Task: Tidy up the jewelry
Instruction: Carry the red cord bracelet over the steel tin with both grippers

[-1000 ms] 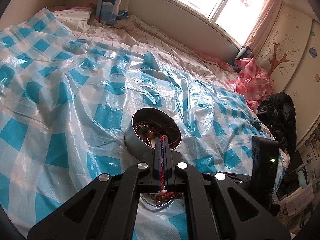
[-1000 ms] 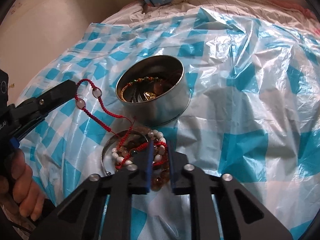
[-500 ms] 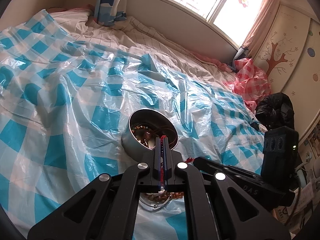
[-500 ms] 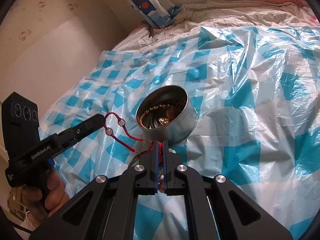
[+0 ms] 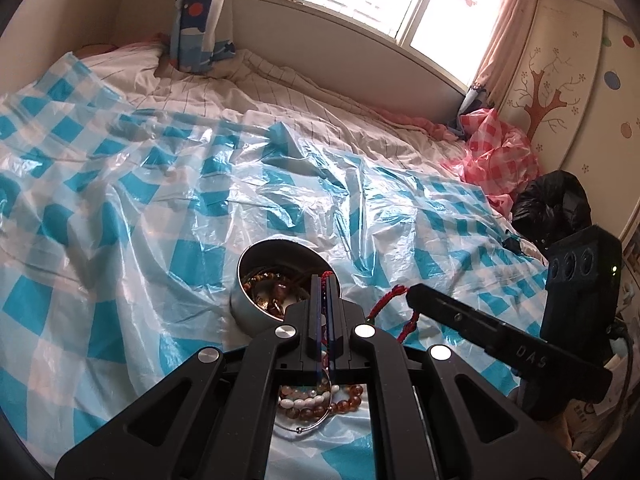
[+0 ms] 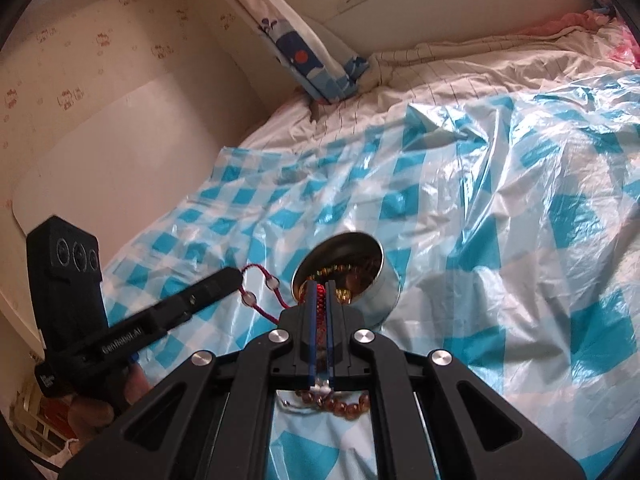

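A red braided cord bracelet point(image 6: 262, 292) with clear beads hangs between my two grippers. My left gripper point(image 5: 323, 280) is shut on one end of it; it also shows in the right wrist view point(image 6: 236, 278). My right gripper point(image 6: 319, 286) is shut on the other end, and shows in the left wrist view point(image 5: 412, 294). A round metal tin point(image 5: 256, 314) holding several bracelets sits just beyond both grippers; it also shows in the right wrist view point(image 6: 384, 288). A pile of bead bracelets point(image 5: 316, 400) and a thin wire hoop lie on the sheet under the grippers.
A crinkled blue-and-white checked plastic sheet point(image 5: 120, 208) covers the bed. A blue pillow point(image 5: 200, 20) leans at the headboard. A pink checked bag point(image 5: 496, 156) and a black bag point(image 5: 552, 204) lie at the right edge. A wall point(image 6: 100, 100) runs along the left.
My right gripper closed on the red cord and rose from the pile. Both grippers lifted, and the cord now hangs between them above the sheet.
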`<state>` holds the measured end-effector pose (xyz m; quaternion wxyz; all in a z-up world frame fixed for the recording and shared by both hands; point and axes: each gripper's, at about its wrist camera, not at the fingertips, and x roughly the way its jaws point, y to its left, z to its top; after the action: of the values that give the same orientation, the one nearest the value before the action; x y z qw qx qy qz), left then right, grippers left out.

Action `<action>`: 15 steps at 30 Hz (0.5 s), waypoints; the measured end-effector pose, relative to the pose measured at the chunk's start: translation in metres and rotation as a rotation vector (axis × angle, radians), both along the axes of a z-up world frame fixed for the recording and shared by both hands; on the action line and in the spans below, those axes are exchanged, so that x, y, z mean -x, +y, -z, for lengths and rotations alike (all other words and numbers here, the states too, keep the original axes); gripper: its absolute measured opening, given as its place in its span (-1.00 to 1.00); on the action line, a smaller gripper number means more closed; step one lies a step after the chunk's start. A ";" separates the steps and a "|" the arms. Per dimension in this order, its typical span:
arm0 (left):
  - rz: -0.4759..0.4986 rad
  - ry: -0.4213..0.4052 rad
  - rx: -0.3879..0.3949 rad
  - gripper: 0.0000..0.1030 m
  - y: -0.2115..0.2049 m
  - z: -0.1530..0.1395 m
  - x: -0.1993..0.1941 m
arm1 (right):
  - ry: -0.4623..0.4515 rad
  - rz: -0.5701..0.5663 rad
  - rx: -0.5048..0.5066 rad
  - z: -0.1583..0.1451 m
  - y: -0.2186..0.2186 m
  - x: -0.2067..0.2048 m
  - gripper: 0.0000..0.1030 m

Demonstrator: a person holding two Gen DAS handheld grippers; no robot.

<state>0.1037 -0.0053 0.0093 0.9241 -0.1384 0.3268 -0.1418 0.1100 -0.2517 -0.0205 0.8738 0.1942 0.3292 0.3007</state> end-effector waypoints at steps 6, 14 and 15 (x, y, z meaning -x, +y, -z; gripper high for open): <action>-0.004 -0.020 -0.007 -0.97 -0.004 -0.006 -0.008 | -0.028 0.021 -0.034 -0.010 -0.005 -0.006 -0.91; -0.013 -0.048 0.021 -0.96 -0.004 -0.017 -0.022 | -0.049 0.043 -0.059 -0.020 -0.001 -0.023 -0.91; -0.015 -0.051 0.026 -0.96 -0.002 -0.018 -0.025 | -0.052 0.048 -0.063 -0.022 0.000 -0.025 -0.91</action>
<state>0.1290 -0.0078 0.0272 0.9314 -0.1490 0.3001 -0.1423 0.1354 -0.2518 0.0011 0.8825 0.2216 0.2918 0.2948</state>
